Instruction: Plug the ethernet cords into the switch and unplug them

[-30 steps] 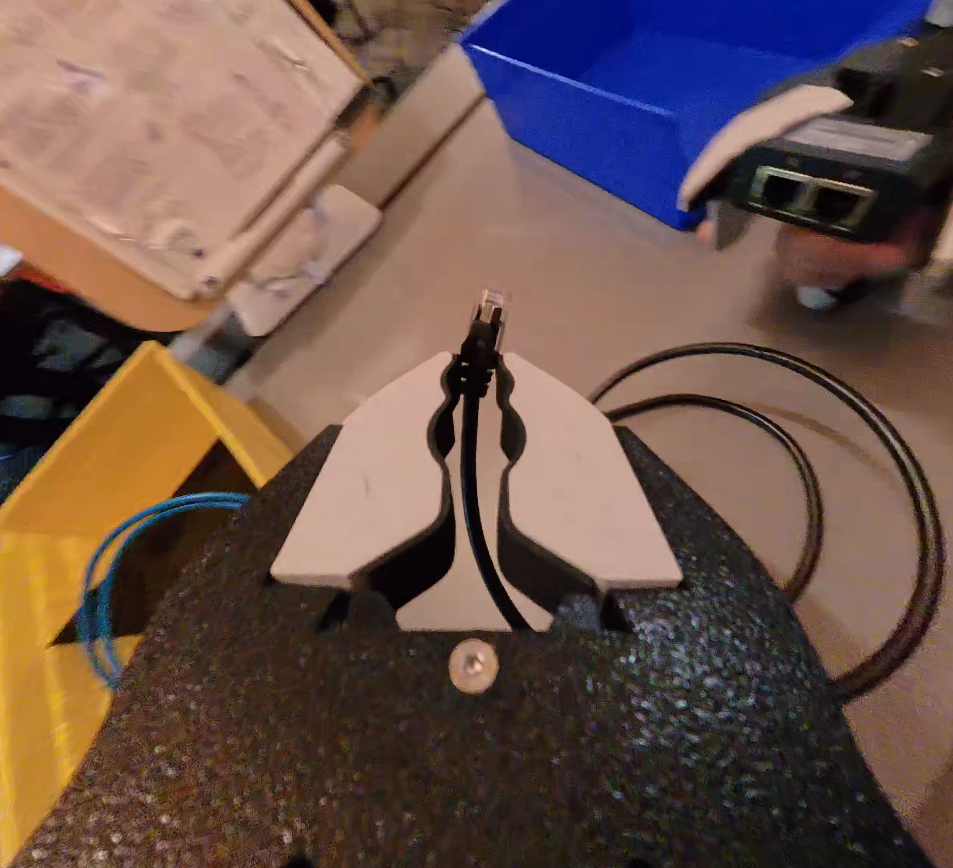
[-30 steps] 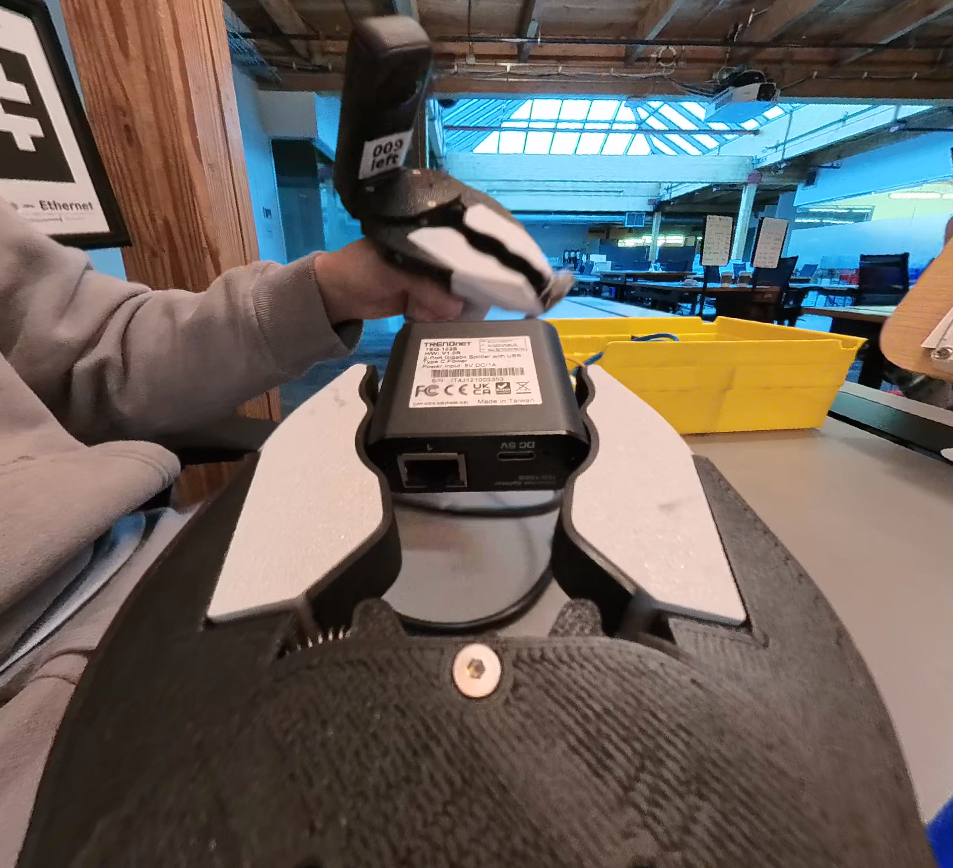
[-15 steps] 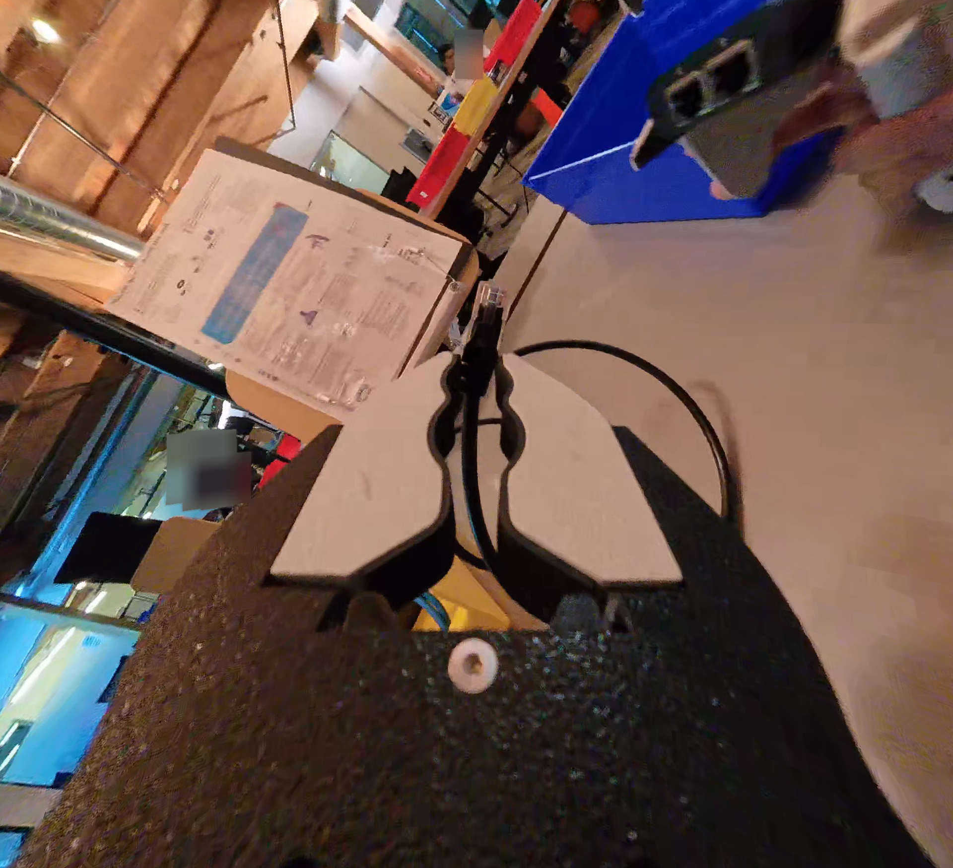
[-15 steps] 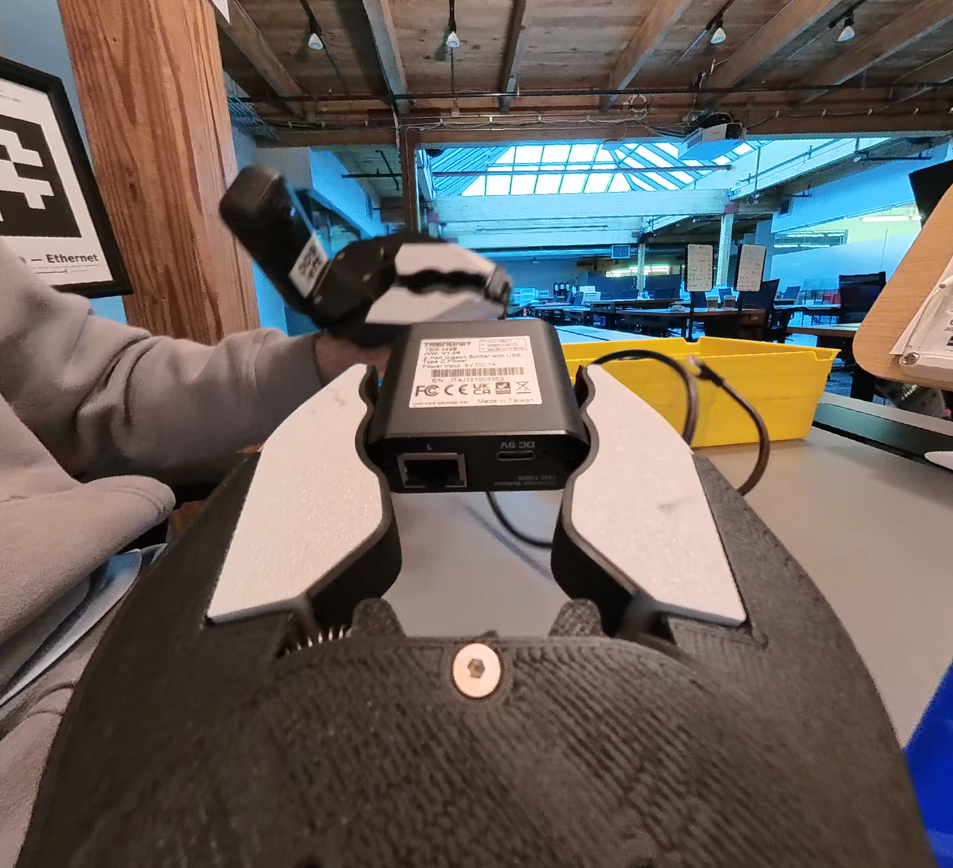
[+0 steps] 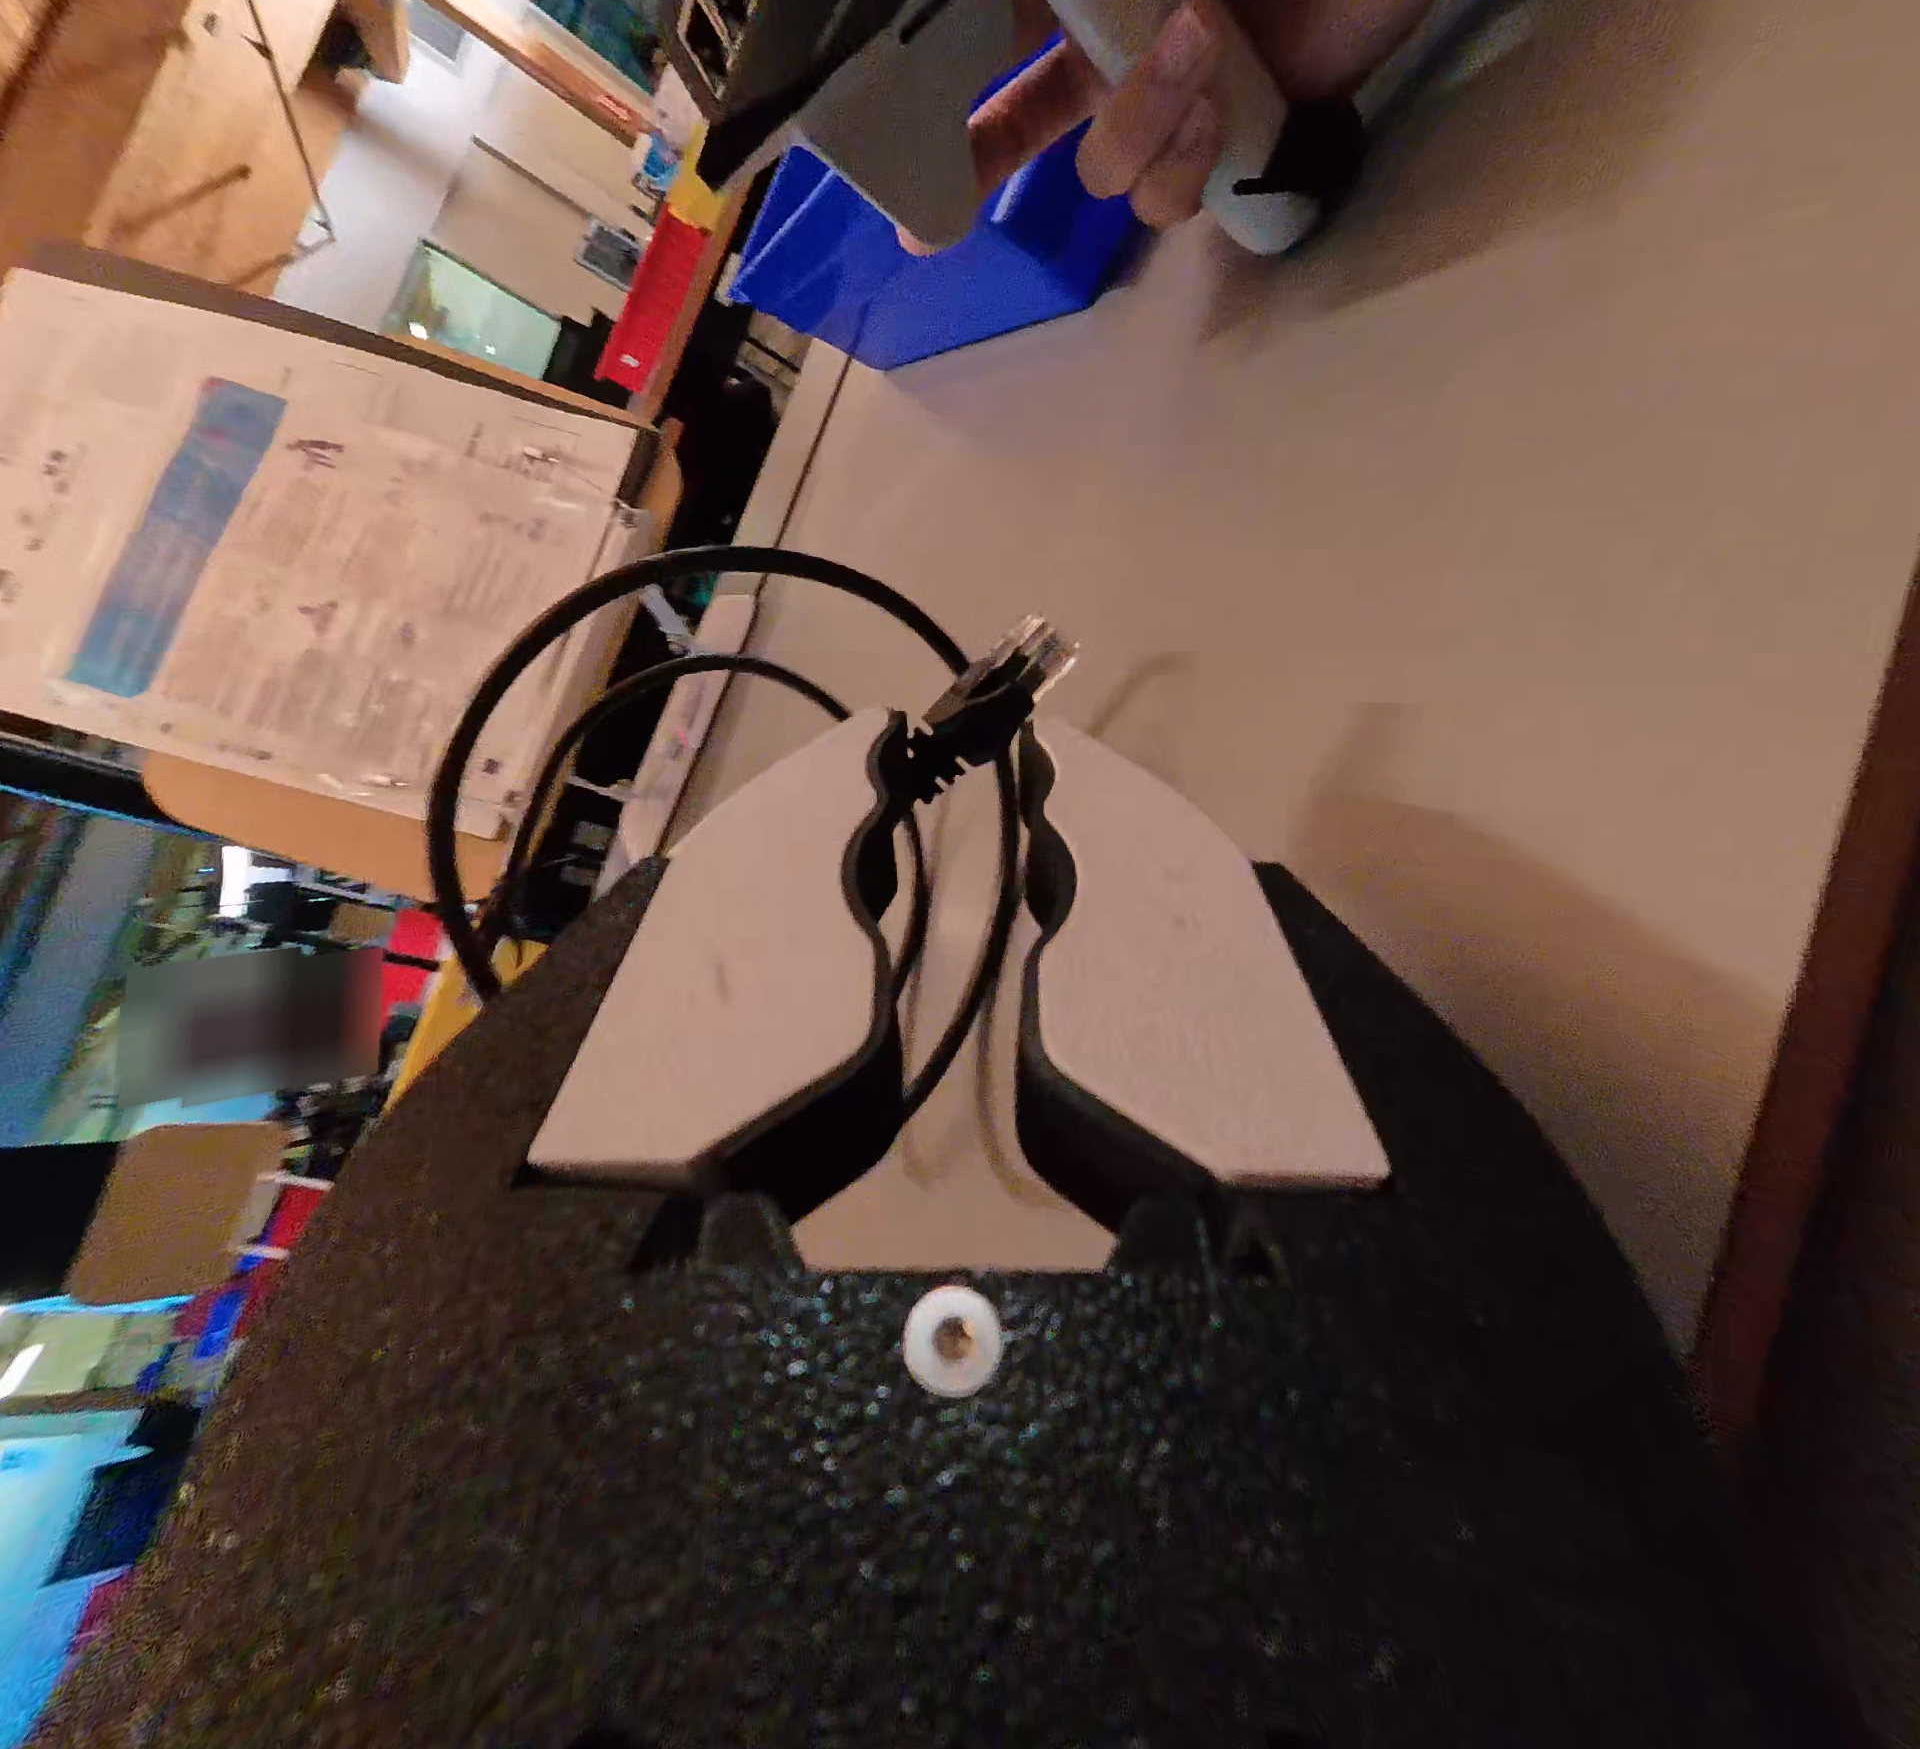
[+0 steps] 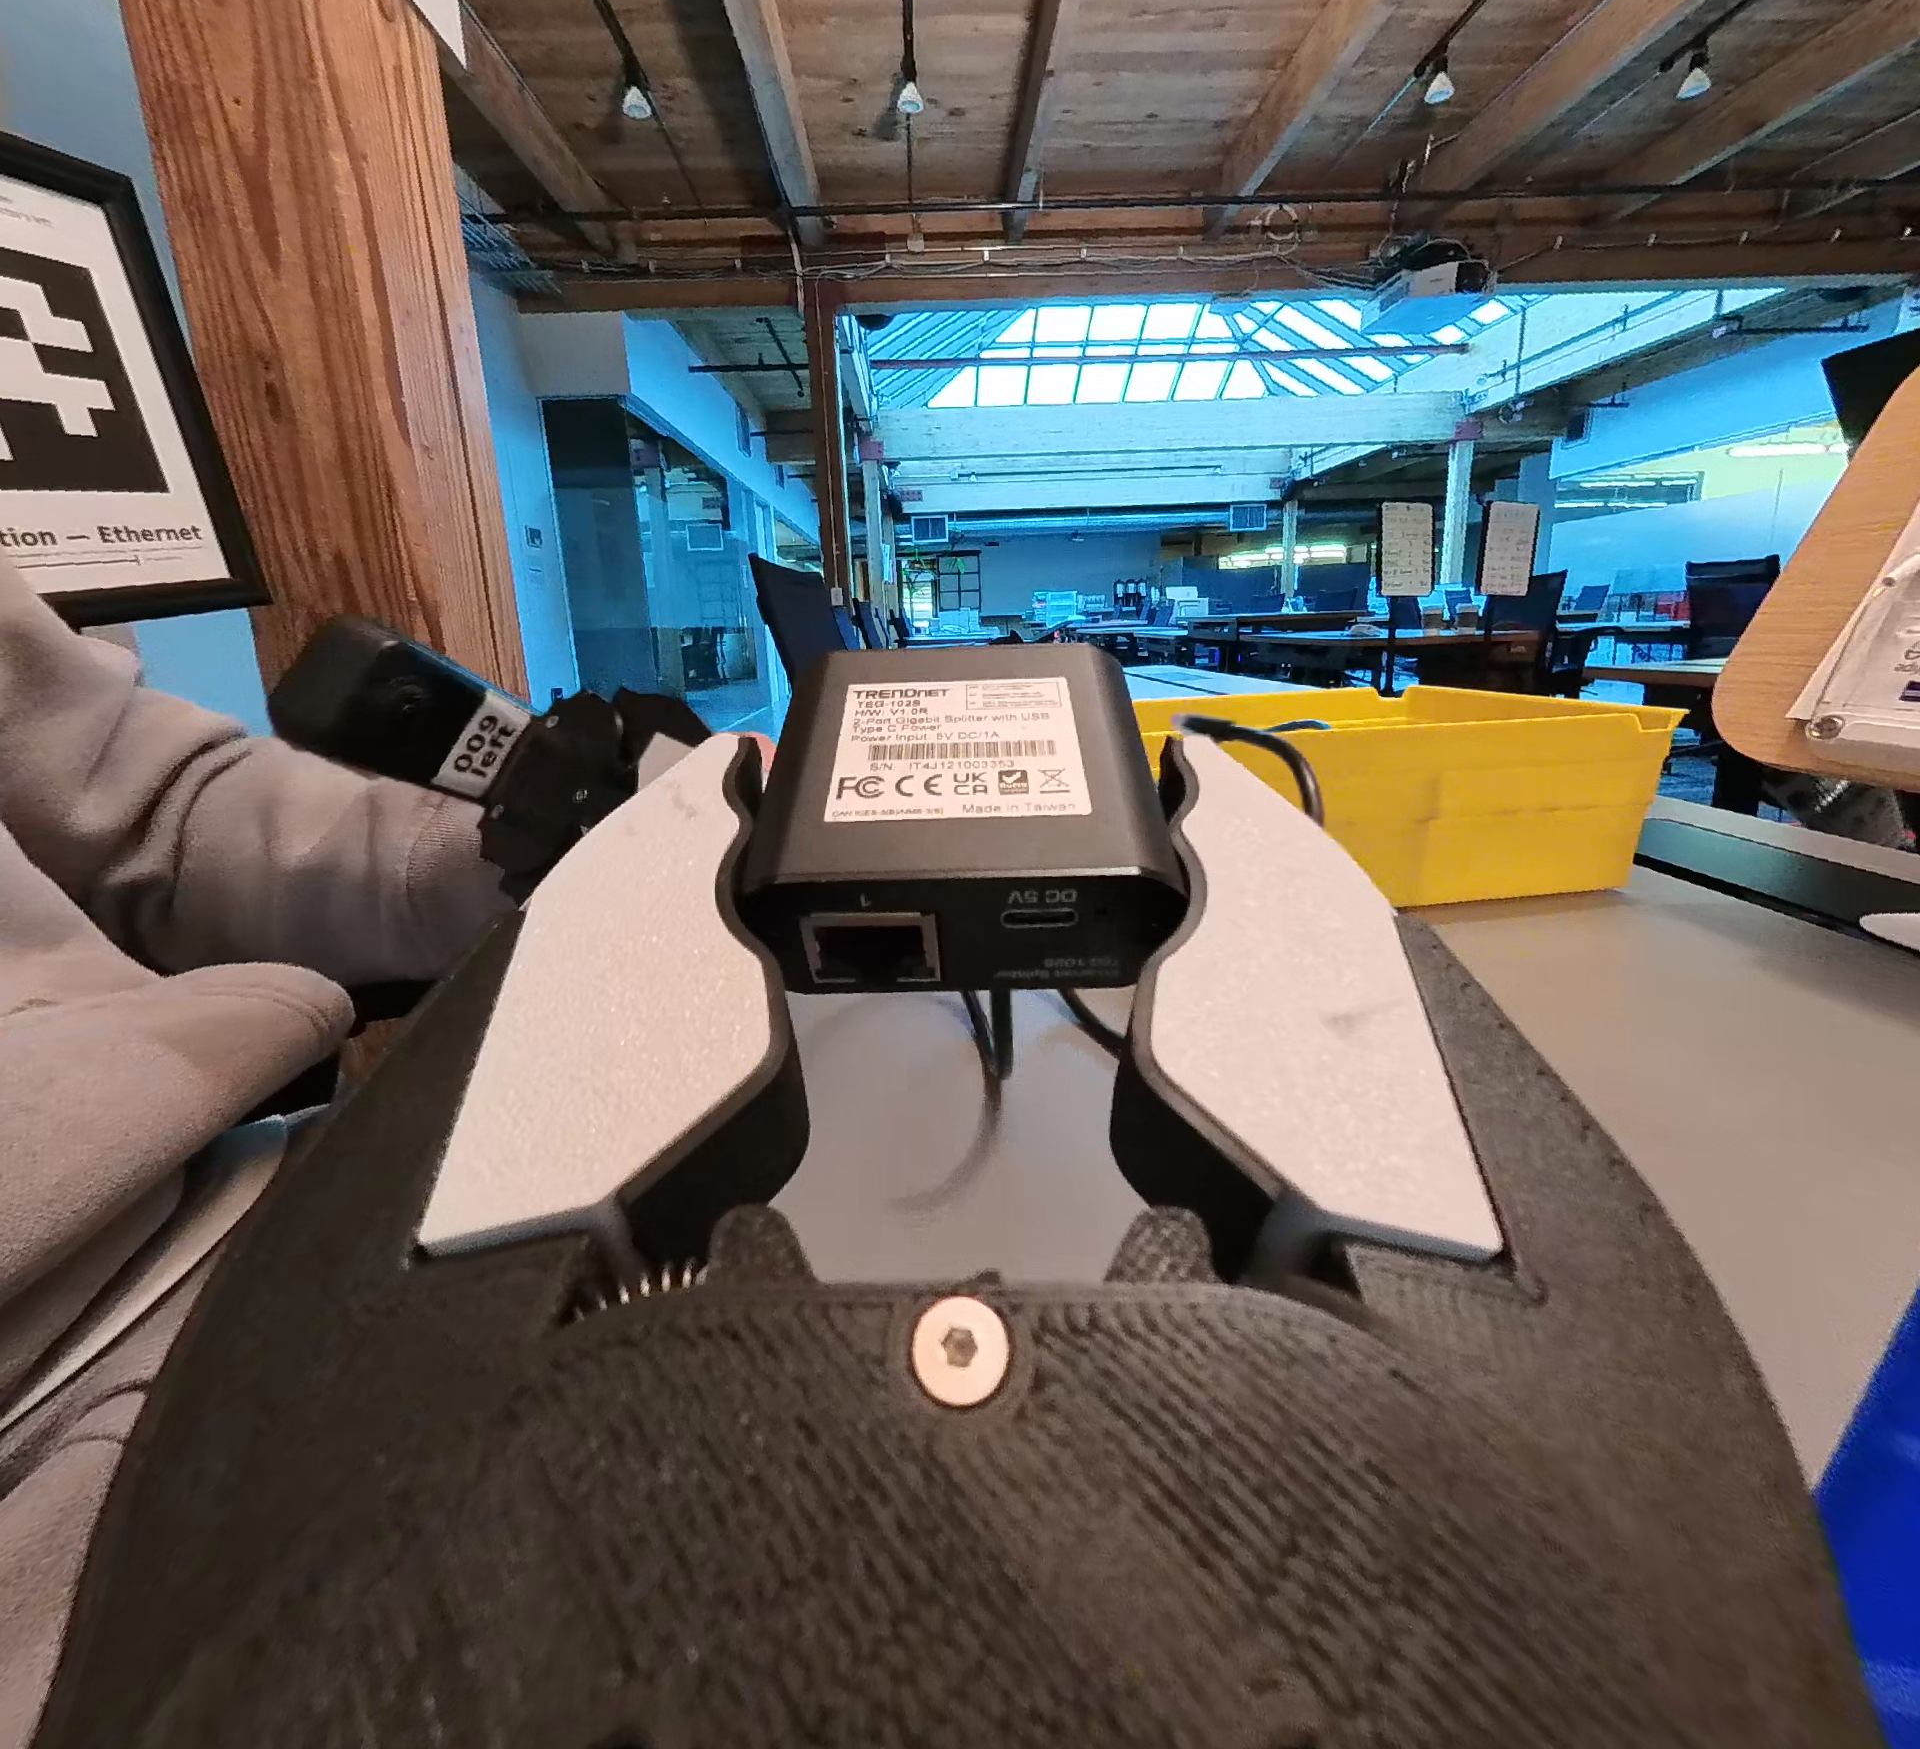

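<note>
My right gripper is shut on the small black switch, held above the table with one port and a small socket facing the camera. The switch also shows at the top of the left wrist view, two ports facing out, between the right gripper's grey fingers. My left gripper is shut on the black ethernet cord just behind its clear plug, which tilts to the right. The plug is well apart from the switch. The left gripper's body lies low, left of the switch.
A blue bin stands on the grey table behind the switch. A yellow bin stands at the far side. A tilted board with a paper sheet is nearby. A wooden pillar and a grey sleeve are at the left.
The left gripper has rolled over and dropped low to the left of the switch. The plug now tilts to the right between its tips. The right gripper still holds the switch.
</note>
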Tool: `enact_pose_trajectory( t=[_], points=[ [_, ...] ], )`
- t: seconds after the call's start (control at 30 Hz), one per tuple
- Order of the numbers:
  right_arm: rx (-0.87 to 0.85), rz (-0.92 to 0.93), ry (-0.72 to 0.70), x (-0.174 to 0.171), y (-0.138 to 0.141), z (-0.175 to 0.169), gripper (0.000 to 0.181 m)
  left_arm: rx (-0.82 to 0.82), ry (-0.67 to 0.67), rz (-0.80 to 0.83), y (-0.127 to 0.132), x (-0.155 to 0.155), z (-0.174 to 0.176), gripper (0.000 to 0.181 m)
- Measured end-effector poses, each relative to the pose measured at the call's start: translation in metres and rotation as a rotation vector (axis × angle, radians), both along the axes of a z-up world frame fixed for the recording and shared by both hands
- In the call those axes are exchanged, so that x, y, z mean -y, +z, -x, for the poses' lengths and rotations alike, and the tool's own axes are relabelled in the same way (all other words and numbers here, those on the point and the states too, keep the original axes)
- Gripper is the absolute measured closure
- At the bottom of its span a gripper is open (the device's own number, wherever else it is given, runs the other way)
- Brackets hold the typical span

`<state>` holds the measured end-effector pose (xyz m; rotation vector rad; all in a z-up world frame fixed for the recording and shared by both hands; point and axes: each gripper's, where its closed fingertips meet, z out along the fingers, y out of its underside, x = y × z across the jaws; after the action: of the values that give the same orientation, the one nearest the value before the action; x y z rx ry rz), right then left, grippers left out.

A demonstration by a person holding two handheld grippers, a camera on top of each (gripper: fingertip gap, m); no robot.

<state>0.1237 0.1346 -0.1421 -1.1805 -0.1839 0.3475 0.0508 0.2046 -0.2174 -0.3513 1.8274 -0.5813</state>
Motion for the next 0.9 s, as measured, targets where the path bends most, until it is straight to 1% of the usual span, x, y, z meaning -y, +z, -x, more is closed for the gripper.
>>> enact_pose_trajectory(
  t=[0.1,0.17,0.23,0.3,0.37,0.43,0.5,0.57,0.6,0.63,0.7,0.73,0.77,0.83,0.9],
  points=[
    [0.002,-0.001,0.002,0.000,0.000,0.000,0.109,-0.141,-0.050,0.143,-0.012,0.011,0.012,0.160],
    [0.004,0.004,0.006,0.000,0.000,0.001,0.109,-0.247,-0.060,0.161,-0.025,0.016,0.016,0.181],
    [0.006,0.007,0.007,-0.001,-0.001,0.001,0.109,-0.330,-0.036,0.136,-0.039,0.019,0.013,0.181],
    [0.008,0.007,0.007,-0.001,-0.001,0.002,0.109,-0.411,-0.038,0.122,-0.053,0.026,0.010,0.180],
    [0.008,0.005,0.006,0.000,-0.001,0.001,0.109,-0.428,-0.042,0.157,-0.056,0.032,0.003,0.179],
    [0.007,0.001,0.004,0.000,0.000,0.001,0.109,-0.510,-0.093,0.169,-0.058,0.038,0.007,0.170],
    [0.007,0.001,0.009,0.000,0.000,0.001,0.109,-0.603,-0.128,0.248,-0.047,0.046,0.014,0.158],
    [0.005,0.005,0.016,0.000,0.000,0.002,0.109,-0.731,-0.176,0.354,-0.028,0.055,0.027,0.155],
    [0.005,0.007,0.020,0.000,-0.001,0.002,0.106,-0.763,-0.198,0.404,-0.014,0.058,0.031,0.150],
    [0.004,0.008,0.023,-0.001,-0.001,0.002,0.109,-0.781,-0.227,0.447,0.001,0.061,0.036,0.148],
    [0.003,0.008,0.025,-0.001,-0.001,0.002,0.109,-0.806,-0.291,0.486,0.027,0.061,0.046,0.147],
    [0.003,0.007,0.025,0.000,-0.001,0.002,0.109,-0.795,-0.278,0.459,0.033,0.054,0.045,0.148],
    [0.003,0.007,0.024,0.000,-0.001,0.002,0.109,-0.776,-0.224,0.382,0.032,0.039,0.041,0.149],
    [0.004,0.007,0.023,0.000,-0.001,0.002,0.109,-0.786,-0.078,0.170,0.015,0.000,0.036,0.153],
    [0.007,0.007,0.024,0.000,-0.001,0.003,0.109,-0.841,0.003,0.030,-0.002,-0.027,0.036,0.155]
  ],
)
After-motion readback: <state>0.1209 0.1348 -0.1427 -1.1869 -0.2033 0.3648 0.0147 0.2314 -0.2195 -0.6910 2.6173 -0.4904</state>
